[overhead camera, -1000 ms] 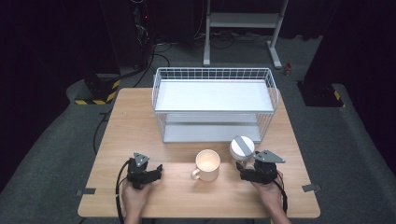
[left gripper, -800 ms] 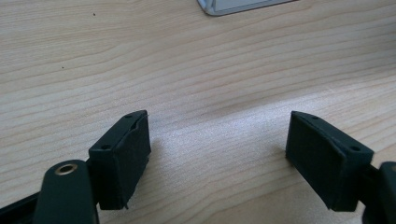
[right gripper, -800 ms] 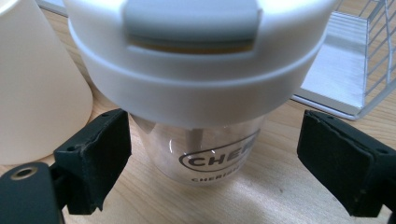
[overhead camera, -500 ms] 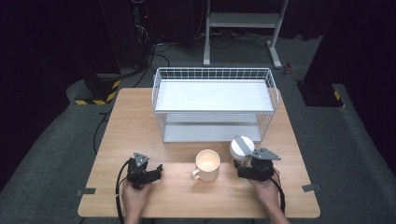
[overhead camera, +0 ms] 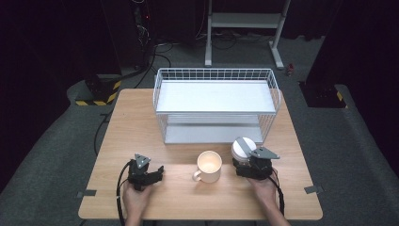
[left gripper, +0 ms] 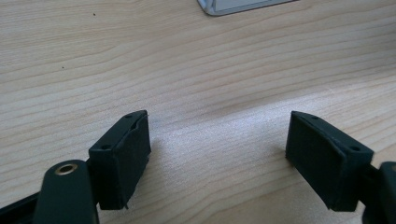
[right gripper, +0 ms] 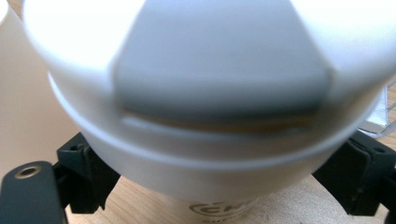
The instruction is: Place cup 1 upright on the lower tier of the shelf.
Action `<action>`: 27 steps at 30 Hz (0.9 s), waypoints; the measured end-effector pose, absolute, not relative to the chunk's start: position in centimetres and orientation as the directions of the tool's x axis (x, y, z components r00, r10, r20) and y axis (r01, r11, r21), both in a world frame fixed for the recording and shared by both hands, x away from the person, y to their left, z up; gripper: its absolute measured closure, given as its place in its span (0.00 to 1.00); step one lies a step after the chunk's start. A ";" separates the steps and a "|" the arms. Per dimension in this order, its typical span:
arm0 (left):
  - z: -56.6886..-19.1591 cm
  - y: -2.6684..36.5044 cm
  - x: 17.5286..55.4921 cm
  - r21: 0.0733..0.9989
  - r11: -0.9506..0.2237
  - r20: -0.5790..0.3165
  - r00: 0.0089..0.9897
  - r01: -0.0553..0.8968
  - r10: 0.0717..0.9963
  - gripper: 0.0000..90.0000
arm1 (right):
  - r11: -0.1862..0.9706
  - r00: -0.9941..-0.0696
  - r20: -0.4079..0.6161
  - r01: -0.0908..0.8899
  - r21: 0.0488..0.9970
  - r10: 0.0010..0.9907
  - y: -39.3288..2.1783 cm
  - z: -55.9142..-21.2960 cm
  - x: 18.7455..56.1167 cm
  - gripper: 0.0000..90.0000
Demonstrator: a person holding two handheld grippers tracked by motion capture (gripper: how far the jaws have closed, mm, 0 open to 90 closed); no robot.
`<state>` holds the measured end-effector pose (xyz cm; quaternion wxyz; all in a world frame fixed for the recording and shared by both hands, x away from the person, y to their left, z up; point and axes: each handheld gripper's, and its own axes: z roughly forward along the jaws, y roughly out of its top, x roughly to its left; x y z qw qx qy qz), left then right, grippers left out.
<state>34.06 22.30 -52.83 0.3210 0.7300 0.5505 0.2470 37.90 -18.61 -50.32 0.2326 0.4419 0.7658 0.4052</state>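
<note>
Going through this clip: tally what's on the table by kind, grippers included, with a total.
Hand-held grippers: 2, left gripper and right gripper
Mugs: 1, cream mug
Lidded cups: 1, white lidded cup, between the right gripper's jaws
Wire racks: 1, white wire rack
Total: 5

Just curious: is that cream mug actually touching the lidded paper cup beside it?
Apart. In the high view, a strip of bare tabletop shows between the mug and the lidded cup.
</note>
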 end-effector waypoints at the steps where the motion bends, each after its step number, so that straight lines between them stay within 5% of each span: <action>1: -52.8 22.3 34.1 0.740 -0.188 0.007 0.272 0.645 0.962 0.25 | 0.283 -0.502 0.000 0.487 0.827 0.865 -18.6 -50.3 37.9 0.13; 8: -52.8 22.3 34.1 0.741 -0.187 0.007 0.272 0.645 0.962 0.25 | 0.268 -0.503 0.005 0.469 0.841 0.864 -18.4 -50.4 37.9 0.20; 27: -52.8 22.3 34.1 0.741 -0.187 0.007 0.271 0.645 0.962 0.25 | 0.272 -0.496 -0.016 0.448 0.852 0.868 -18.4 -50.6 38.3 0.21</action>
